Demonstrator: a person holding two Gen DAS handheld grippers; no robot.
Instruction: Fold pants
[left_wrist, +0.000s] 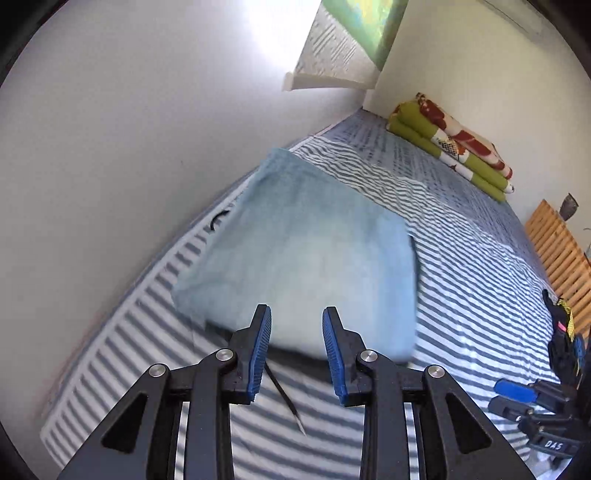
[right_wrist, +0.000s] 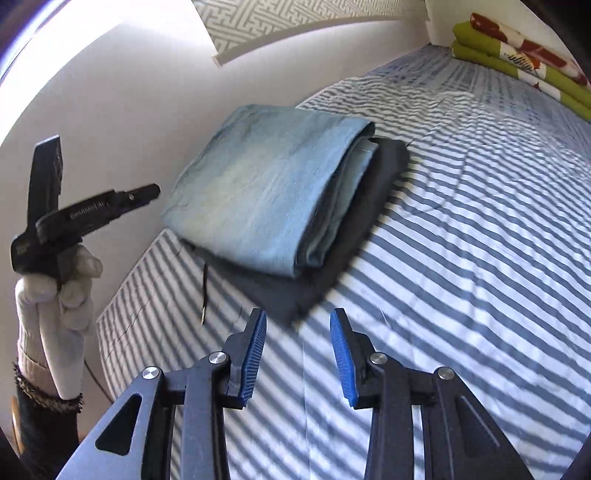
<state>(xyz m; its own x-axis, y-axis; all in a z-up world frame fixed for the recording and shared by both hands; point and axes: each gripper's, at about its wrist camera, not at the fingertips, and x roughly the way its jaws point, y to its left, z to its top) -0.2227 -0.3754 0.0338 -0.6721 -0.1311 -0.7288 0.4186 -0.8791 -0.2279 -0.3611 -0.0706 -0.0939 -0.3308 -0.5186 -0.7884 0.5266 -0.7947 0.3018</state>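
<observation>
Bed striped, sun-streaked; folded light-blue pants on dark grey folded garment by wall.
Risk: stack near bed edge at wall, stray nudge could slide top fold off or open layers; loose black drawstring could snag.
Left tongs empty, parted, just short of pants' near edge.
Right tongs empty, parted, near stack corner, not touching.
</observation>
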